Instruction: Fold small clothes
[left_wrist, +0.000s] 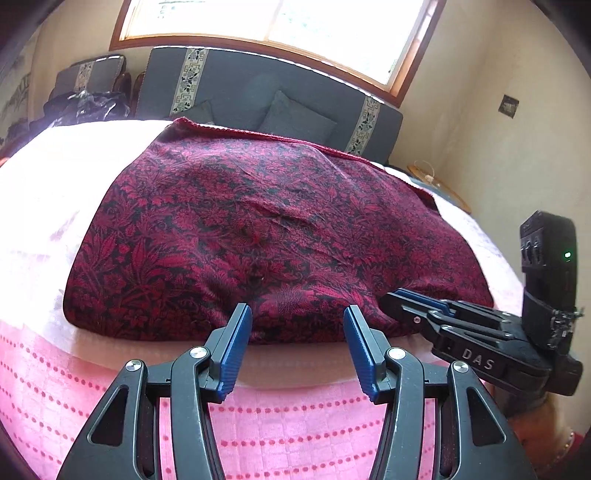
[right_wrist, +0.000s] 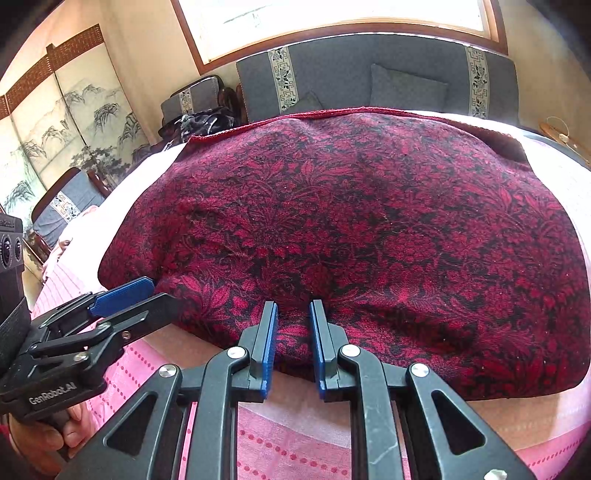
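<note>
The red-and-black floral garment (left_wrist: 266, 236) is lying spread flat on a pink blanket (left_wrist: 277, 424) that is covering the bed, its red-trimmed far edge pointing toward the grey sofa (left_wrist: 266, 85) under the window, its near folded edge running just ahead of both tools.

The right hand-held gripper (right_wrist: 293, 332) is sitting at that near edge with its blue pads drawn in to a narrow gap. Cloth is showing between the pads, but whether they are actually pinching a fold is hard to tell from here. The left hand-held gripper (left_wrist: 297, 332) is hovering just short of the same edge, its jaws standing about half open and holding nothing.

Judging by this, the near edge is being picked up for the next fold. To do it well, each tool should be catching all the layers at the edge, not just the top one, with the two grips spaced well apart along the hem. Both should then be lifting together and carrying the edge evenly toward the far trim, keeping the cloth taut so no wrinkles are getting trapped.
</note>
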